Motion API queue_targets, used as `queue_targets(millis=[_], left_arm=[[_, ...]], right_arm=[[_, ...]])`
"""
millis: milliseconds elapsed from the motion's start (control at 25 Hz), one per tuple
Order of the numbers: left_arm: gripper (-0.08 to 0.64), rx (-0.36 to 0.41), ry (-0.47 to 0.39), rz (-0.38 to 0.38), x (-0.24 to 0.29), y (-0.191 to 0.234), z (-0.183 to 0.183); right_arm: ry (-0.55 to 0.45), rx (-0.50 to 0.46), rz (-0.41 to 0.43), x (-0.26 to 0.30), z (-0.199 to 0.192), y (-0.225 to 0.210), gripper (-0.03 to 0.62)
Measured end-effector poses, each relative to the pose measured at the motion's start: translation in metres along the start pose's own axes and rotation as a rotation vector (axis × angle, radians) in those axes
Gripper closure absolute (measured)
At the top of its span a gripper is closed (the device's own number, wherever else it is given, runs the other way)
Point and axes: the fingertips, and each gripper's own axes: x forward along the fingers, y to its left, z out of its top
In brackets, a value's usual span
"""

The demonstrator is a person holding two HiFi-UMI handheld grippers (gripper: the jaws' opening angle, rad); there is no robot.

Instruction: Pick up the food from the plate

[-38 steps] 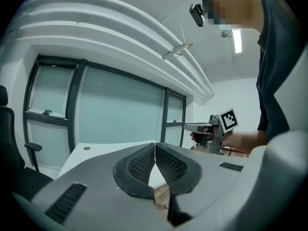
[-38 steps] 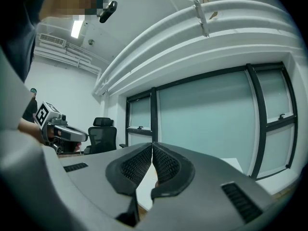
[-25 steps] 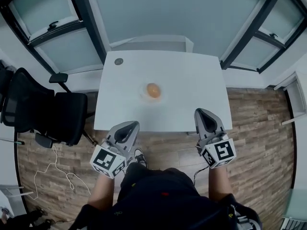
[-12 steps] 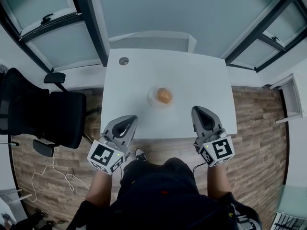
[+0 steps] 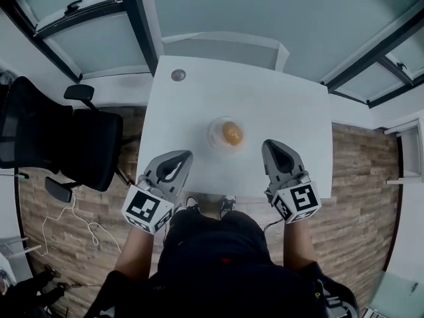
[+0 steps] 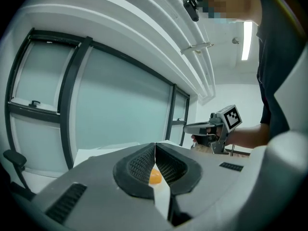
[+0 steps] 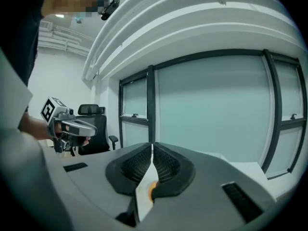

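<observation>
An orange round piece of food (image 5: 232, 133) lies on a clear plate (image 5: 216, 138) in the middle of the white table (image 5: 278, 111). My left gripper (image 5: 181, 158) hovers at the table's near edge, left of the plate, jaws shut with nothing held. My right gripper (image 5: 271, 148) hangs to the right of the plate, also shut and empty. In the left gripper view the food (image 6: 155, 176) shows as an orange spot behind the closed jaws (image 6: 155, 150). The right gripper view shows a sliver of the food (image 7: 152, 186) beyond its closed jaws (image 7: 152, 150).
A black office chair (image 5: 59, 144) stands left of the table. A small round grommet (image 5: 178, 75) sits at the table's far left corner. Glass partitions with dark frames (image 5: 139, 18) lie beyond the table. Loose white cable (image 5: 73, 234) lies on the wood floor.
The view has shifted so the table and plate sit nearer to me. Both grippers now reach over the table's near edge, flanking the plate. Jaws stay shut.
</observation>
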Motion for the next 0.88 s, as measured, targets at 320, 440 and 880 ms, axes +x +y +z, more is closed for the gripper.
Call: queue_targets(millis=[320,440,880], left_arm=[[0.537,-0.026,0.059,0.072,0.041,-0.004,-0.014],[0.537,-0.045,0.073,0.106,0.044,-0.003,-0.023],[0.537,-0.123,0.143,0.225,0.014,0.005,-0.062]], right_arm=[[0.142,0.059,0.097,0.045,-0.067,-0.035,0.563],[0.234,0.102,0.146,0.063,-0.106,-0.033,0.443],[0.411,0.082,0.176,0.126,-0.198,-0.021,0.242]])
